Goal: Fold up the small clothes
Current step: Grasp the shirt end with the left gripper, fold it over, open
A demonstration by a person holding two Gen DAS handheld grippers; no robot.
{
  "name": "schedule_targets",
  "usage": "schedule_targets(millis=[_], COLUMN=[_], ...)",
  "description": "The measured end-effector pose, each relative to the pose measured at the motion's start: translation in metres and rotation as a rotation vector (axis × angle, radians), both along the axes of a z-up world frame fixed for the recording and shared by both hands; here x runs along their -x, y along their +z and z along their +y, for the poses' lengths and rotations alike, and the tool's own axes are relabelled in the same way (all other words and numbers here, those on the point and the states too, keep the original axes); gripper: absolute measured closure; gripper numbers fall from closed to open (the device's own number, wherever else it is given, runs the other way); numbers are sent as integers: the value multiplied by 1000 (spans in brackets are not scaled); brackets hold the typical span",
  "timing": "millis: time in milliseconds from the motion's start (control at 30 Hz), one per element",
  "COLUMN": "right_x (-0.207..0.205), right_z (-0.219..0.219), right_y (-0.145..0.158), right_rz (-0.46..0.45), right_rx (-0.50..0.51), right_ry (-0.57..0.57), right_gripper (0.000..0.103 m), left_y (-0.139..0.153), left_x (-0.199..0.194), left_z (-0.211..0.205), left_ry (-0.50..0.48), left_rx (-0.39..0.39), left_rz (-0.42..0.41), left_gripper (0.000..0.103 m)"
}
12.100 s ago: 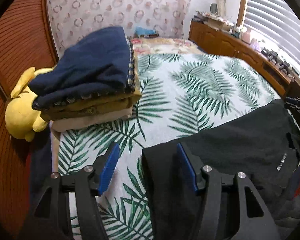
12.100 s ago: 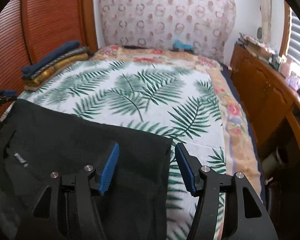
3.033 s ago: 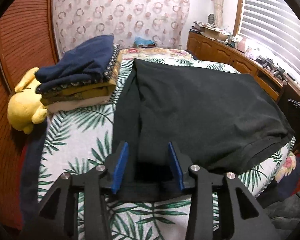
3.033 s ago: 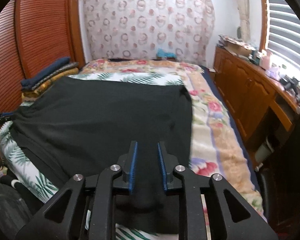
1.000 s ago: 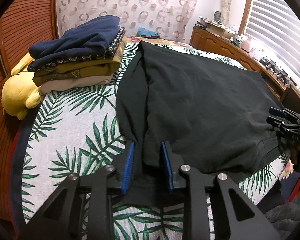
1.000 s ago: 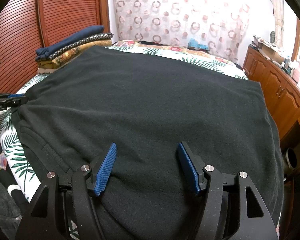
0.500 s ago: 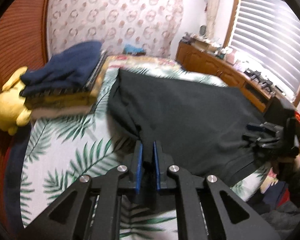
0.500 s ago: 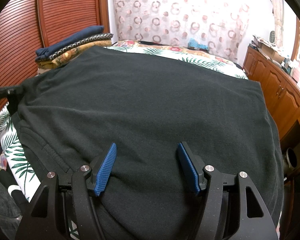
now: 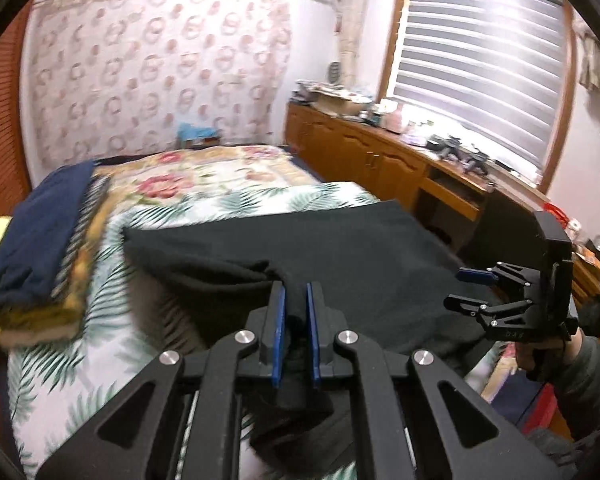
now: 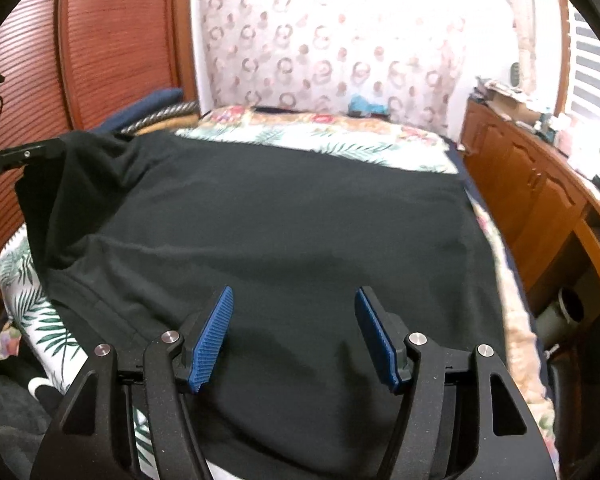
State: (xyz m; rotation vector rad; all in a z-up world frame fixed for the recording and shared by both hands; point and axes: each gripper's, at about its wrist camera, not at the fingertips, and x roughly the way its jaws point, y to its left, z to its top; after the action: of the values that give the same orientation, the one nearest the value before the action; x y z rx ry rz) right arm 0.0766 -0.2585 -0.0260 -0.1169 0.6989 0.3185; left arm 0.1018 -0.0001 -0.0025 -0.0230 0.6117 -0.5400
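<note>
Black cloth fills the low middle of both views: a shirt point(image 10: 284, 216) spread over the bed point(image 9: 236, 196). In the left view the left tongs point(image 9: 295, 320) are clenched on a bunched fold of its near edge, pulled up off the leaf-print cover; they have just been closing on it. In the right view the right tongs point(image 10: 292, 332) hang released over the shirt's near part, pads wide apart, nothing between them. At the left edge of that view the shirt's corner is drawn up into a peak. Bare leaf-print cover shows at lower left and beyond the far hem. Further back, at mid left, a stack point(image 9: 40, 248) of folded clothes sits near the shirt's far corner.
</note>
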Motion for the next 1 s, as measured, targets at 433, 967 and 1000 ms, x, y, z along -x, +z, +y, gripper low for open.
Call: schedule_targets(millis=[433, 967, 1000], right_x=[13, 29, 29], right_z=[-59, -74, -73], right_y=[14, 19, 19], right_rz=[-32, -48, -48], right_rx=[-51, -73, -72], right_ry=[-110, -135, -135], right_gripper=[40, 40, 40], left_y=[59, 31, 28], left_x=[-16, -4, -6], left_z=[-112, -147, -143], left_ry=[-213, -267, -260], left_rx=[-14, -79, -81], left_rz=[-74, 19, 21], left_gripper=[96, 60, 56])
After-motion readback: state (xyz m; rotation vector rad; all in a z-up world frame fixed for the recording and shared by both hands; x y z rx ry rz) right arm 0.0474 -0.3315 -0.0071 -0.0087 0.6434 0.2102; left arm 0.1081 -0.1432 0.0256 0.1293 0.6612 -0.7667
